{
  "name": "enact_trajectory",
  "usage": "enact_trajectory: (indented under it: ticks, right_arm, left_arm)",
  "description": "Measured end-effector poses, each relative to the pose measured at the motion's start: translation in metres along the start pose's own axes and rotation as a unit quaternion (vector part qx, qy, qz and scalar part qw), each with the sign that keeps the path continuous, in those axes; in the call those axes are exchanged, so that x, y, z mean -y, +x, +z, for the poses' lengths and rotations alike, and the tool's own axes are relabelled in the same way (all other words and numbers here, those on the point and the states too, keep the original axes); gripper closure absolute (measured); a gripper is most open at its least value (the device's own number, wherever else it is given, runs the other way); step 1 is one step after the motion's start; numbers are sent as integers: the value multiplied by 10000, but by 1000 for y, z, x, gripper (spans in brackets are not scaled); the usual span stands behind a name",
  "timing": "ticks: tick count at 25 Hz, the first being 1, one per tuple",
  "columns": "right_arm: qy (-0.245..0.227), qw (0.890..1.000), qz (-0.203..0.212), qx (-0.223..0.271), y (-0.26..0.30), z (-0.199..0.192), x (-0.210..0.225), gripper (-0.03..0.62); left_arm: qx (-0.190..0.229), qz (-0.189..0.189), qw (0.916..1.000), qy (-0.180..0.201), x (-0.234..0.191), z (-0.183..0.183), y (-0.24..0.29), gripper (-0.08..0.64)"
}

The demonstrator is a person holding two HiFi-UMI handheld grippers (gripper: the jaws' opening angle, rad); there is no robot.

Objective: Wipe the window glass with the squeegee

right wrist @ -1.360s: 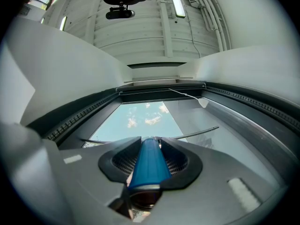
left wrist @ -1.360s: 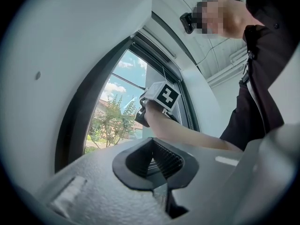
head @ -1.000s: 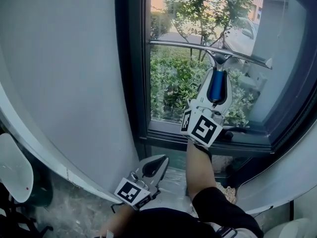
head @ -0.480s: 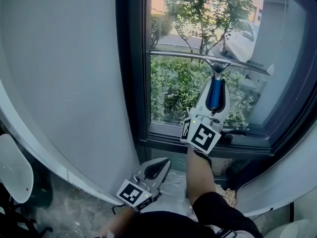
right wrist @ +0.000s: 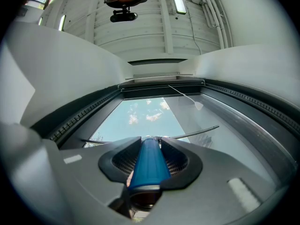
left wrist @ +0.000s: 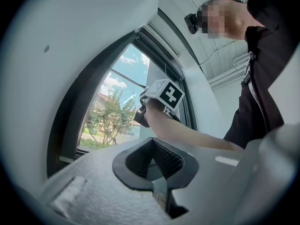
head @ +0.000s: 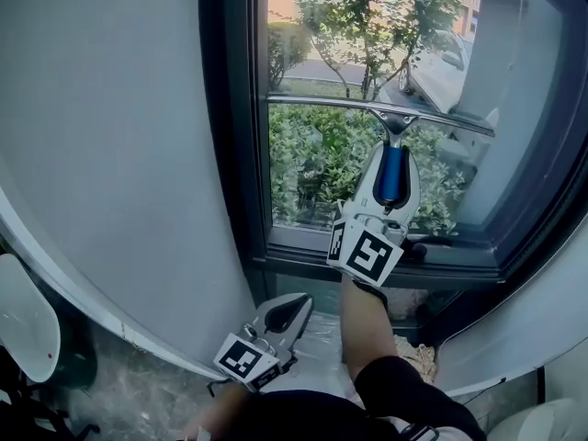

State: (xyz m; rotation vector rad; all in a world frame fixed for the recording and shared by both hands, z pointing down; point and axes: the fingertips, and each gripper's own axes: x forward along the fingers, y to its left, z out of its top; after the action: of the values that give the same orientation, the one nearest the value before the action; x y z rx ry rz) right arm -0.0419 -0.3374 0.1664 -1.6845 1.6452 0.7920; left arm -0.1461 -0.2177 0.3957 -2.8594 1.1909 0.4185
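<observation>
A squeegee with a blue handle (head: pixel 392 174) and a long metal blade (head: pixel 367 108) lies flat against the window glass (head: pixel 322 163). My right gripper (head: pixel 390 175) is shut on the blue handle (right wrist: pixel 147 165), with the blade (right wrist: pixel 197 133) spread across the pane above it. My left gripper (head: pixel 287 313) hangs low by the wall under the sill, jaws shut with nothing between them (left wrist: pixel 157 165). In the left gripper view the person's forearm and the marker cube (left wrist: pixel 167 94) reach up to the window.
A dark window frame (head: pixel 230 127) borders the pane on the left, with a sill (head: pixel 386 265) below. A grey wall (head: pixel 110 154) fills the left. A white chair back (head: pixel 23 315) sits at lower left. Trees, bushes and a parked car show outside.
The squeegee and my right gripper have slid down the glass, and the blade has shifted slightly left. The left gripper has stayed put.
</observation>
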Motion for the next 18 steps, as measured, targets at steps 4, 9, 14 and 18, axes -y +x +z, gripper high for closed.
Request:
enact_trajectory:
  ticks: [4, 9, 14, 18]
  right_arm:
    - [-17, 10000, -9, -18, -2, -2, 1, 460]
    - [-36, 10000, 20, -49, -5, -3, 1, 460]
    - [-90, 9999, 39, -79, -11, -8, 0, 460]
    - [-57, 9999, -2, -114, -14, -10, 0, 460]
  left_arm:
    - [2, -25, 10000, 12, -1, 0, 2, 558]
    - [0, -4, 10000, -19, -4, 0, 3, 558]
    - [-45, 12, 10000, -35, -6, -3, 1, 558]
    - [-70, 21, 10000, -26, -8, -2, 0, 558]
